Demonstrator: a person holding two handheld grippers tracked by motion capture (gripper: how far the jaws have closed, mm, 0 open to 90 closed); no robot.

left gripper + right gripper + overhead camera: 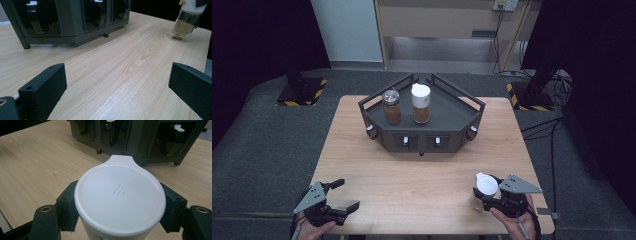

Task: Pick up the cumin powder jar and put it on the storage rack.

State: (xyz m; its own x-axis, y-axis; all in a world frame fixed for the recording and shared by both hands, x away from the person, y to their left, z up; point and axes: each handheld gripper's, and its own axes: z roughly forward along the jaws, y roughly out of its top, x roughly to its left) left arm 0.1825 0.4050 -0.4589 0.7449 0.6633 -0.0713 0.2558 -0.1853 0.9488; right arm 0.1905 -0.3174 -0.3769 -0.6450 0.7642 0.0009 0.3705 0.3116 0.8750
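The right tool is clamped on a white-lidded spice jar: in the right gripper view both black jaws press against the jar just under its lid. The jar holds a yellowish powder and stands on the tabletop at the near right edge; whether its base touches the wood cannot be told. The left tool hovers at the near left corner with its jaws spread wide and nothing between them.

The dark corner rack at the far side of the tabletop already carries two jars: a silver-lidded jar and, just beside it, a white-lidded jar, both upright with brown contents.

Judged status: grasp secured. Remaining: lift the held jar, carry it to the rack, set it upright beside the other two, release.
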